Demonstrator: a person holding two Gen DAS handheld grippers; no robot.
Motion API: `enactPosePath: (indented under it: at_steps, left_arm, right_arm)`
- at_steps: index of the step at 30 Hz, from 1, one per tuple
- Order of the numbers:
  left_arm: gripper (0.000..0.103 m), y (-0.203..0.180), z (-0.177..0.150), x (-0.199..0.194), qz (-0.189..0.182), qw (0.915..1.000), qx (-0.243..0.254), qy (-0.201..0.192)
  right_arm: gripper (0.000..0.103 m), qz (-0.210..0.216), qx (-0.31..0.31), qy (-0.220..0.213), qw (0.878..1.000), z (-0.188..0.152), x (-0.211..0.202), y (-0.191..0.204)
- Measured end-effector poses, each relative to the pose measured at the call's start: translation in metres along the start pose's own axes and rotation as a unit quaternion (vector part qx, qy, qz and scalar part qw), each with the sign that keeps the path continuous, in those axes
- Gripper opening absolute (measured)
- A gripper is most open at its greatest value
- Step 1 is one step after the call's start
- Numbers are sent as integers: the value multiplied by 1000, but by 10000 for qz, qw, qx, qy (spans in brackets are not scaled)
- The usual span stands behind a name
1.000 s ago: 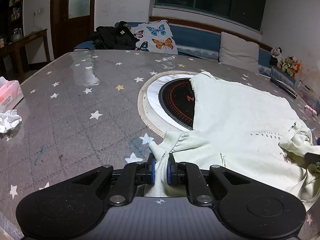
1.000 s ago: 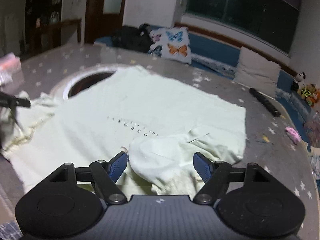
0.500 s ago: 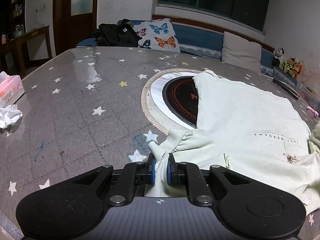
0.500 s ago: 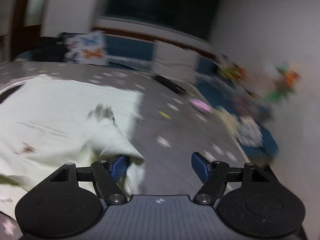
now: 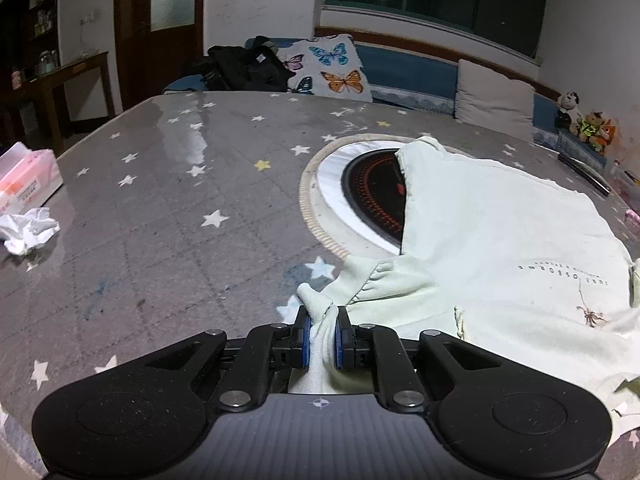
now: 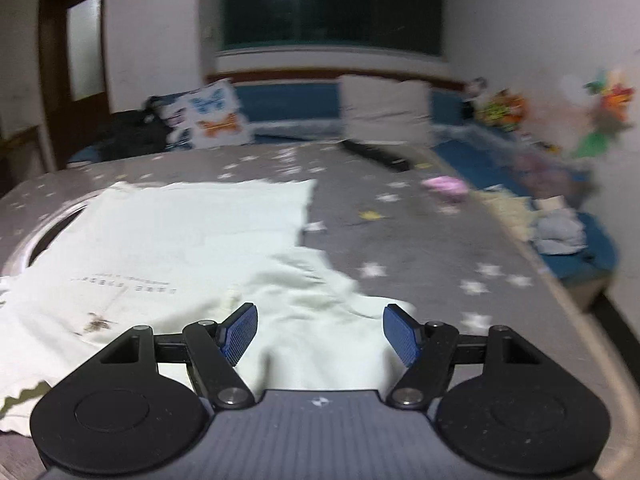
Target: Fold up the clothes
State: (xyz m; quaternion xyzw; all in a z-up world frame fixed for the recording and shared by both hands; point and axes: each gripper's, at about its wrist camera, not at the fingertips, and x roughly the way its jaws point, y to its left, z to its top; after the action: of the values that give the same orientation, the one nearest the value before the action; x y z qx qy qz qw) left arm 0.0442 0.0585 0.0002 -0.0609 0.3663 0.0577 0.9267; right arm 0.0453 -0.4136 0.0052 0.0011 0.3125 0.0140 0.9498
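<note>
While left tongs (image 5: 322, 330) pinch sweatshirt (image 5: 500, 240) cuff, right tongs (image 6: 320, 330) gape.

A home living room: a star-patterned table (image 5: 168, 208) in front, a blue bench sofa (image 5: 404, 68) with a butterfly cushion (image 5: 328, 66) and plush toys (image 5: 588, 124) along the far wall.

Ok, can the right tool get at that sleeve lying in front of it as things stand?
Probably yes. The right tool is open, its jaws spread either side of the sleeve of the pale sweatshirt, and nothing lies between them. The view is blurred, so contact is unclear.
</note>
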Motion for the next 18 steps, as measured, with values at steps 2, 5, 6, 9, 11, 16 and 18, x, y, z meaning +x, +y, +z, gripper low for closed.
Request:
enactPosePath:
  at_steps: [2,5,6,9,11,16,18]
  left_arm:
    - [12,1,0,-1,27,10000,4,15]
    - [12,1,2,-1,35,10000,50,32]
    - [12,0,2,-1,38,10000,66,37]
    - [14,0,4,-1,46,9999,112,54]
    - [15,0,5,-2,51,9999,142,65]
    - [22,-1,7,-2,65,9997,219,92]
    - [31,-3,12,-5,43,9997,245,26]
  right_arm:
    - [68,220,-11,146,9997,1,17,4]
    - [66,249,-74,374,9990,-1,33,8]
    - [66,241,-107,442,9987,-2,38,7]
    - [67,95,-91,669,9977,-9,35,-2]
    - [66,-71,-135,796,9967,-14,25,-6]
    - [66,-125,-21,1244,9921,-27,-9,-16]
    - [65,-102,-29,1323,9912,-27,-19,-17]
